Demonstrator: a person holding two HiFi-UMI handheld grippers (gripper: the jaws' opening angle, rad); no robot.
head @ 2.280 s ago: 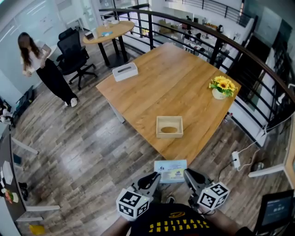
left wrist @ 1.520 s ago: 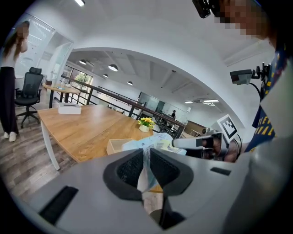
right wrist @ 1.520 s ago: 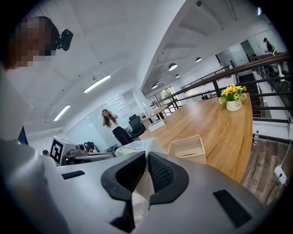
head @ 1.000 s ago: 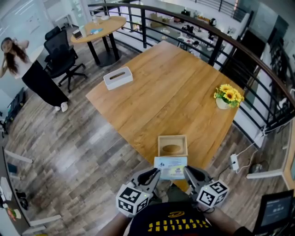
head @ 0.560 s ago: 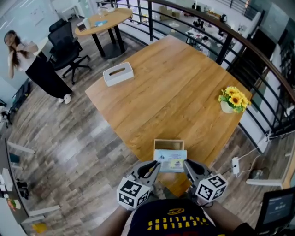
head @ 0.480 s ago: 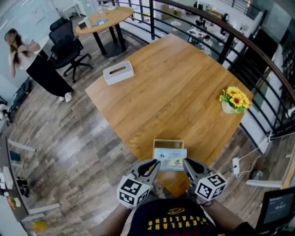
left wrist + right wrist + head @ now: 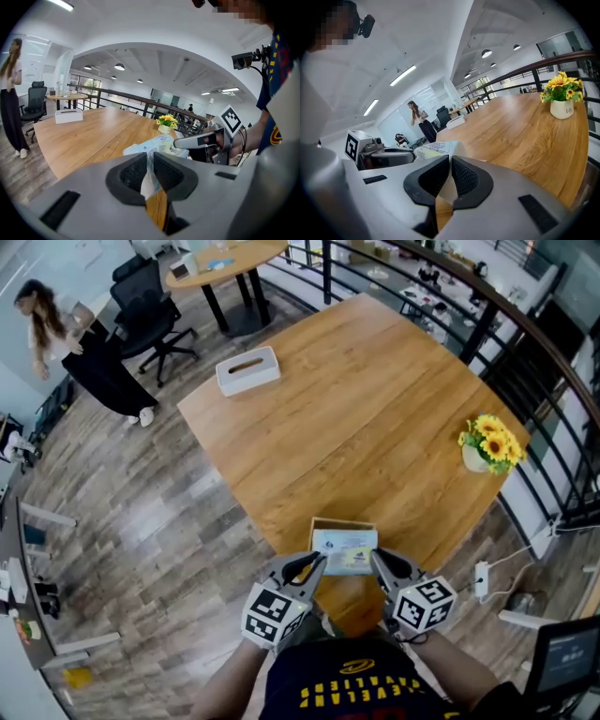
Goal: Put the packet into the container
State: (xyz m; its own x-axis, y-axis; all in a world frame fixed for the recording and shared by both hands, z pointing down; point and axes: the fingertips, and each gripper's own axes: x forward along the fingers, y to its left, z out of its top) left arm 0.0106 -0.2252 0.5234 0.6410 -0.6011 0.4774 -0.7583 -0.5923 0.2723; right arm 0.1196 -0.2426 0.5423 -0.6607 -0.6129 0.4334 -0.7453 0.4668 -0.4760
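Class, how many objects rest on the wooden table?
3: white tissue box near the left corner, flower pot near the right corner, wooden container at the near corner, partly behind the packet.

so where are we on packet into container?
Done: the packet is picked up, pinched at its two ends by the left gripper and the right gripper, both with jaws closed on it. In hand: it hangs right over the wooden container at the near edge of the table. Left: lower it in and let go; neither gripper has released.
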